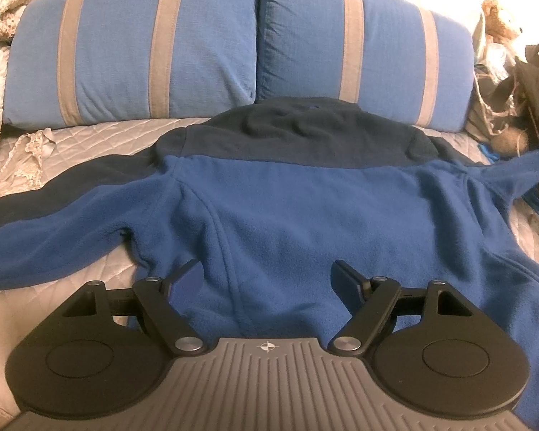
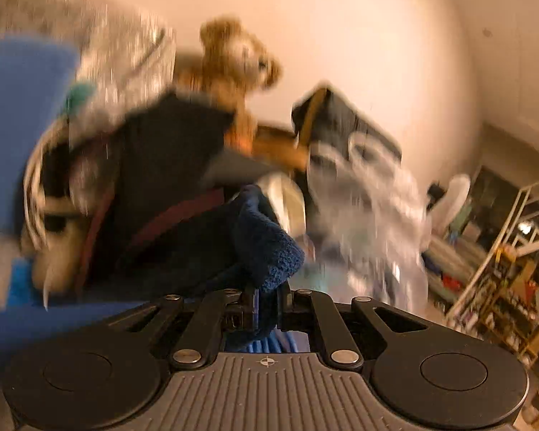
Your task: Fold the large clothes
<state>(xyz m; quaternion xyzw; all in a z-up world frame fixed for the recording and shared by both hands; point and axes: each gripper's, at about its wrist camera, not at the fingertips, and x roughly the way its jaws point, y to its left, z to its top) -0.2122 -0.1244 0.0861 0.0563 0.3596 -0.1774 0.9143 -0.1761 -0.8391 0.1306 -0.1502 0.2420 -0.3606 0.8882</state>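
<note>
A large blue fleece jacket (image 1: 298,208) with a dark navy hood and shoulders lies spread flat on the bed, hood toward the pillows. My left gripper (image 1: 266,273) hovers open over its lower body, with nothing between the fingers. The jacket's right sleeve (image 1: 521,168) is lifted off the bed toward the right edge of the left wrist view. In the blurred right wrist view my right gripper (image 2: 267,305) is shut on the cuff of that sleeve (image 2: 269,251), which bunches up between and above the fingers.
Two blue pillows with grey stripes (image 1: 133,46) lie at the head of the grey quilted bed (image 1: 90,143). A brown teddy bear (image 2: 233,68), bags and plastic wrapping (image 2: 370,186) pile up beside the bed. Shelving (image 2: 514,262) stands at the far right.
</note>
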